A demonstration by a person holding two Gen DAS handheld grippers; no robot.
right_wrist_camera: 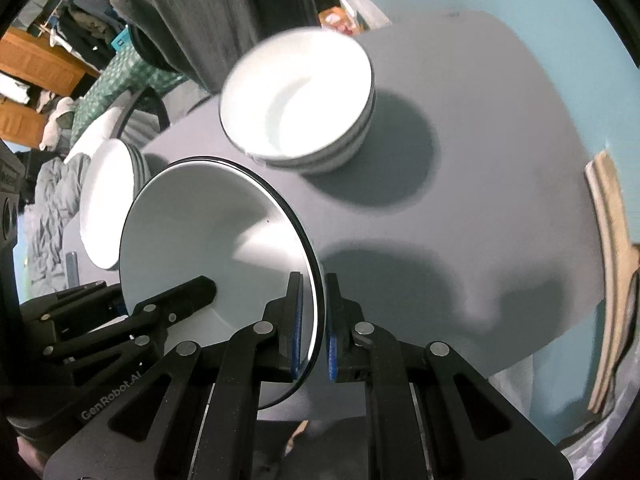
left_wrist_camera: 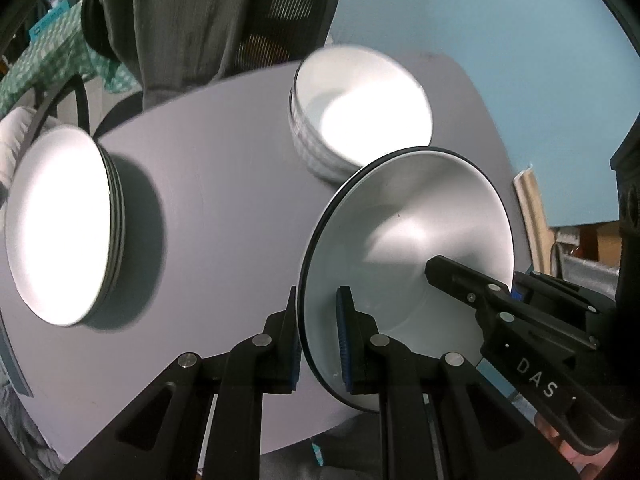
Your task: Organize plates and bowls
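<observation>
A white plate with a dark rim (left_wrist_camera: 404, 240) hangs above the grey table (left_wrist_camera: 216, 184), pinched at opposite edges by both grippers. My left gripper (left_wrist_camera: 318, 340) is shut on its left rim. My right gripper (right_wrist_camera: 312, 320) is shut on its right rim; the same plate (right_wrist_camera: 208, 232) fills the left of the right wrist view. The other gripper's finger (left_wrist_camera: 460, 280) lies across the plate's face. A stack of plates (left_wrist_camera: 60, 224) sits on the table's left. A stack of white bowls (left_wrist_camera: 360, 112) stands at the back; these bowls (right_wrist_camera: 300, 100) show again in the right wrist view.
A dark chair with a grey garment (left_wrist_camera: 200, 20) stands behind the table. A green checked cloth (left_wrist_camera: 52, 64) and clutter lie to the left. Cardboard (right_wrist_camera: 608, 240) leans at the right over a blue floor (left_wrist_camera: 500, 20). The plate's shadow (right_wrist_camera: 400, 280) falls on bare table.
</observation>
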